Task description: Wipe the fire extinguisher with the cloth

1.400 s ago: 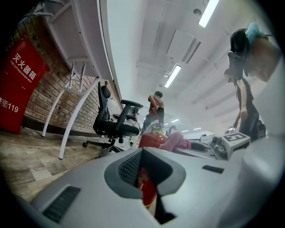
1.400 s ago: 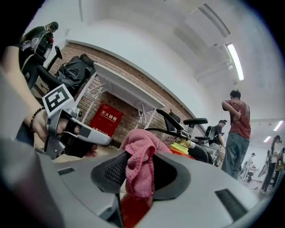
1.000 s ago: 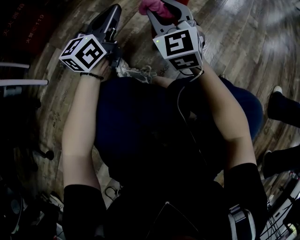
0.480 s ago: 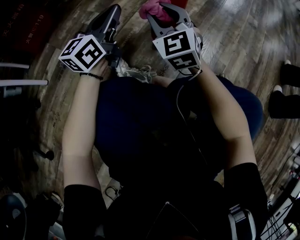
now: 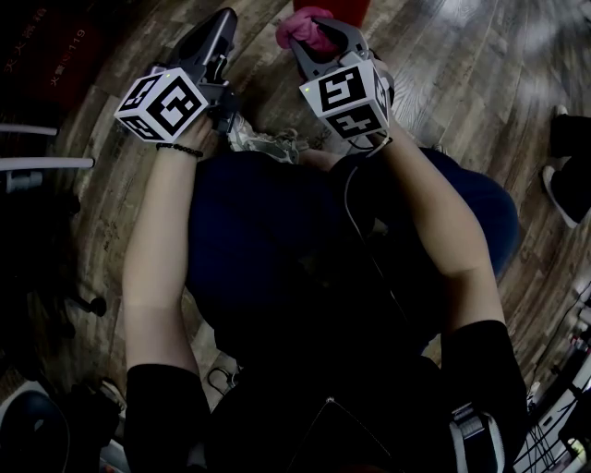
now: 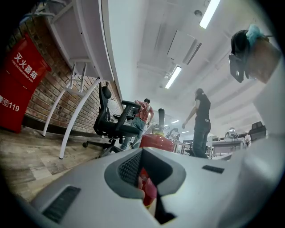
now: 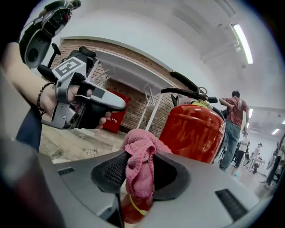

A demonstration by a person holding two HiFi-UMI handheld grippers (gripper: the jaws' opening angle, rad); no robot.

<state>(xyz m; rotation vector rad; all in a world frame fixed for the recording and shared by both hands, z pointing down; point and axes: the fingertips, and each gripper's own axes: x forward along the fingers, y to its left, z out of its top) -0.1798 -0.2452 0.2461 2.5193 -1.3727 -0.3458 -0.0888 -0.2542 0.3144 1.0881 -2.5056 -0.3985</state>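
Pulled slightly back toward the person since a second ago, the right gripper [image 5: 309, 42] leaves more of the red fire extinguisher [image 7: 196, 129] showing beyond it at the head view's top edge. Its jaws are clamped on a bunched pink cloth [image 7: 140, 164], which sticks up between them just in front of the extinguisher's body; whether it touches the metal I cannot tell. Left of the extinguisher, the left gripper [image 5: 220, 28] has its jaws pressed together with nothing between them, pointing toward the cylinder. The extinguisher stands upright on a wooden floor [image 7: 75, 142], with its black handle on top. Behind it to the left, a red fire-equipment box [image 6: 20, 84] stands against a brick wall [image 6: 49, 95]. Farther beyond the extinguisher are a black office chair [image 6: 111, 120] and a standing person [image 6: 202, 120].
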